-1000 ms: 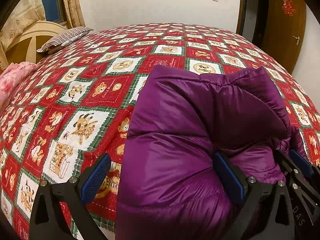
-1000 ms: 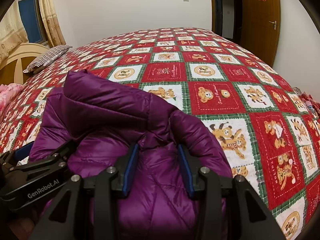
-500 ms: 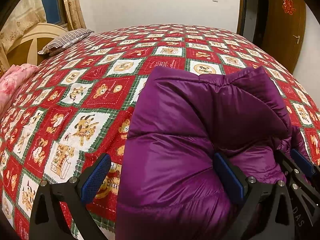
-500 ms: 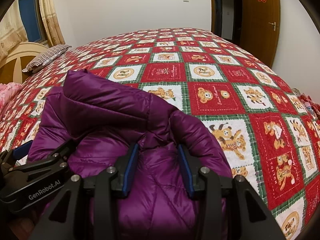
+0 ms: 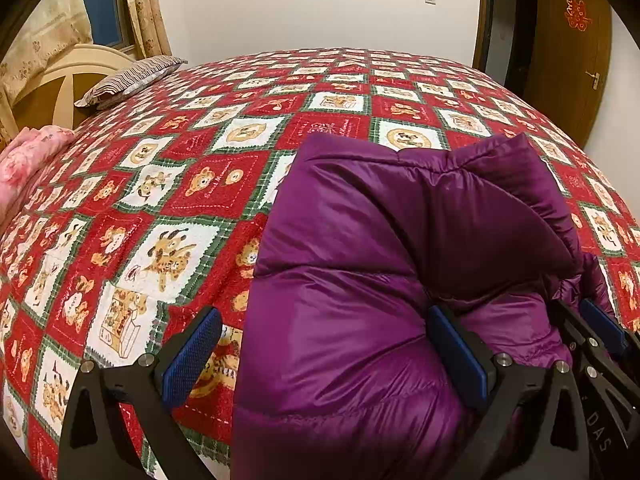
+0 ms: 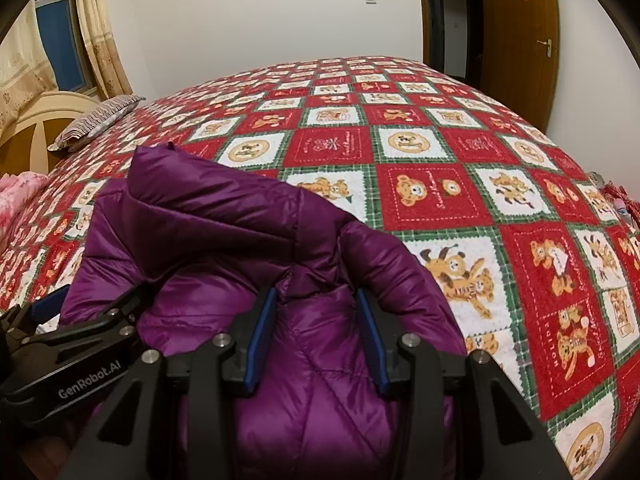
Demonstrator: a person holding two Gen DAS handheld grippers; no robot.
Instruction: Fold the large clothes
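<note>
Two grippers sit side by side at the near edge of the bed, both over the shiny purple quilted down jacket (image 5: pixel 360 264) that lies bunched on the red, white and green patchwork bedspread with bear prints (image 5: pixel 192 208). Your left gripper (image 5: pixel 324 356) stands wide open: its left blue pad (image 5: pixel 192 354) hangs over the bedspread clear of the jacket, while its right pad (image 5: pixel 456 356) rests against a fold of the padding. Your right gripper (image 6: pixel 316 332) is about half closed, and both of its blue pads (image 6: pixel 260 328) press a puffy fold of the jacket between them. The jacket's hood or collar end rises toward the middle of the bed. At the far left a striped pillow (image 5: pixel 128 80) lies by the cream headboard (image 5: pixel 60 80), with a pink floral quilt (image 5: pixel 24 160) below it. A brown wooden door (image 6: pixel 520 40) stands at the far right.
</note>
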